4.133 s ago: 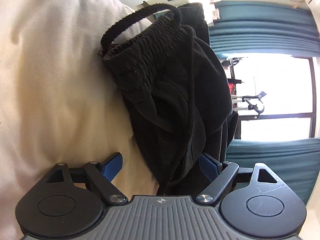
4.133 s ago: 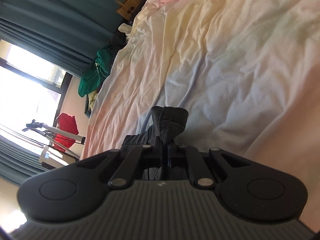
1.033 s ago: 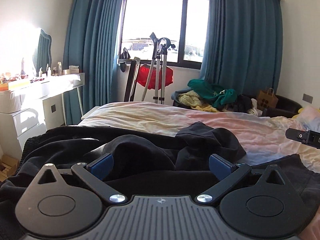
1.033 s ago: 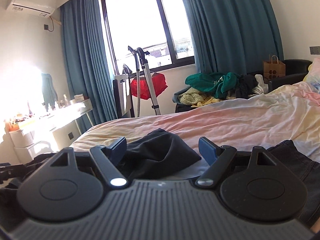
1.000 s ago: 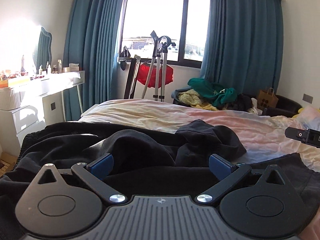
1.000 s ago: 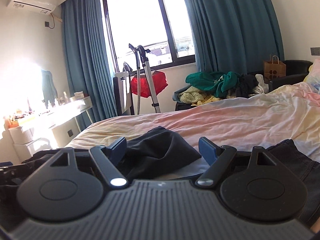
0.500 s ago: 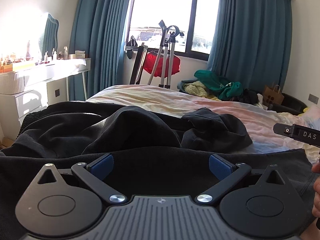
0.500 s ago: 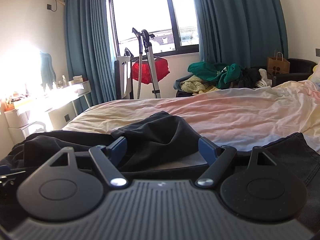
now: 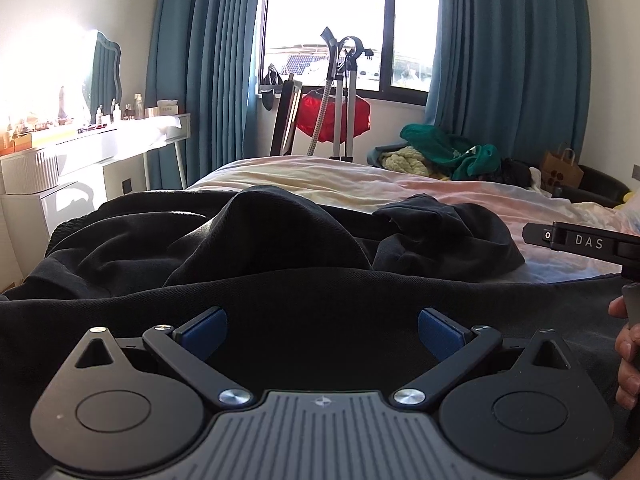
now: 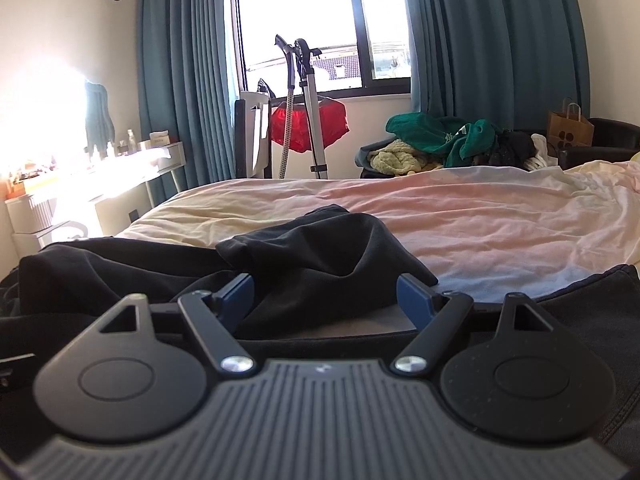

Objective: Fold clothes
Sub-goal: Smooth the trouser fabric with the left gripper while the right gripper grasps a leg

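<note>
- both grippers are hanging low over the near edge of the bed (image 10: 500,216), pointed at the window. the left gripper (image 9: 322,330) has its blue pads spread wide with nothing pinched, just dark cloth under and ahead of it. the right gripper (image 10: 325,294) is the same, jaws apart and empty, with cloth showing through the gap.
- the black garment (image 9: 256,248) is dumped across the near end of the bed, from about 9 o'clock round to 3 o'clock in the left view. it's not flat at all: one big hump sits at 12 o'clock and a smaller crumpled lump at 1 o'clock.
- in the right view that smaller lump pokes out at 12 o'clock onto the pale sheet, and a darker hem runs along 3 to 4 o'clock.
- my guess is the step here is grabbing the near edge to spread it out before any folding happens. i'd take one layer on each side, well apart, not a bunched wad, or the humps just get dragged along.
- pull it taut and lay it flat first, then fold.
- the fabric looks soft, thick and matte, so it'll probably sag and hide its seams. i can't tell where the waistband is from here.
- a hand (image 9: 626,364) shows at 3 o'clock in the left view, holding the other tool.
</note>
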Demonstrator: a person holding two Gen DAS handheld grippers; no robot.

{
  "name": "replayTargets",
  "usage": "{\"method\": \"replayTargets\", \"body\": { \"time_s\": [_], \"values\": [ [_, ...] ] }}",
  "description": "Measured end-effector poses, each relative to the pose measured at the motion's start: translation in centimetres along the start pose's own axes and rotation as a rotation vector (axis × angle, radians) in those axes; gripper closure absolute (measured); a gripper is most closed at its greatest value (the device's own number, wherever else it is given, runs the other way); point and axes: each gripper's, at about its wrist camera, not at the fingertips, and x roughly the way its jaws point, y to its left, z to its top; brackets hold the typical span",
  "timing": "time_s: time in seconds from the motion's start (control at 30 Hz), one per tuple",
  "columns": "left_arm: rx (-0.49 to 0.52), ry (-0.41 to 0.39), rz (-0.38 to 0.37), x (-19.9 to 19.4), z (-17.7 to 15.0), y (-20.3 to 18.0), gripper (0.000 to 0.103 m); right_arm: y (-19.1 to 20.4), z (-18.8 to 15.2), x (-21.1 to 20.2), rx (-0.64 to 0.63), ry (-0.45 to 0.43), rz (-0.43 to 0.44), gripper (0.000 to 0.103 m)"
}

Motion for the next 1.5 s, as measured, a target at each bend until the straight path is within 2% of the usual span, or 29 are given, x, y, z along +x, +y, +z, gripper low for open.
{"method": "replayTargets", "body": {
  "time_s": [0.13,0.27,0.4,0.53,0.67,0.73,0.87,0.93,1.03,1.13,1.33,1.4,1.43,1.47,1.5],
  "values": [
    [-0.013,0.02,0.028,0.6,-0.3,0.2,0.0,-0.9,0.8,0.7,0.046,0.008,0.024,0.022],
    [-0.037,0.026,0.055,0.8,-0.3,0.5,0.0,-3.4,2.1,1.5,0.169,0.015,0.036,0.022],
    [-0.091,0.059,0.024,1.6,0.0,0.4,0.0,-6.2,3.0,2.8,0.315,0.035,0.038,0.022],
    [-0.006,0.067,0.022,3.0,0.0,-1.0,0.0,-7.6,3.4,5.1,0.396,0.06,0.05,0.022],
    [0.024,0.087,-0.002,4.4,-0.4,-1.1,0.0,-8.6,3.4,8.9,0.418,0.136,-0.044,0.021],
    [-0.008,0.105,-0.021,5.1,-0.8,-0.6,0.0,-9.7,2.8,10.8,0.507,0.181,-0.05,0.021],
    [-0.078,0.143,-0.043,6.1,-0.8,0.5,0.0,-8.9,4.3,13.4,0.462,0.151,-0.121,0.021],
    [-0.112,0.16,-0.055,6.5,-0.7,1.0,0.0,-6.6,6.2,15.0,0.359,0.144,-0.099,0.021],
    [-0.166,0.178,-0.077,7.0,-0.6,1.9,0.0,-2.3,8.4,17.3,0.222,0.141,-0.001,0.021],
    [-0.199,0.191,-0.091,7.2,-0.5,2.4,0.0,2.3,9.3,20.0,0.103,0.193,0.084,0.023],
    [-0.224,0.187,-0.103,7.1,-0.5,3.0,0.0,7.9,6.2,24.0,-0.049,0.332,0.018,0.024],
    [-0.234,0.183,-0.107,7.0,-0.5,3.1,0.0,9.0,5.1,24.0,-0.149,0.351,-0.006,0.031],
    [-0.239,0.181,-0.109,7.0,-0.5,3.2,0.0,9.4,4.8,23.7,-0.193,0.348,-0.015,0.043],
    [-0.25,0.177,-0.115,7.0,-0.5,3.3,0.0,9.4,5.1,23.3,-0.211,0.342,-0.035,0.07],
    [-0.262,0.173,-0.12,6.9,-0.5,3.5,0.0,9.3,5.4,22.9,-0.224,0.336,-0.057,0.088]
  ]
}}
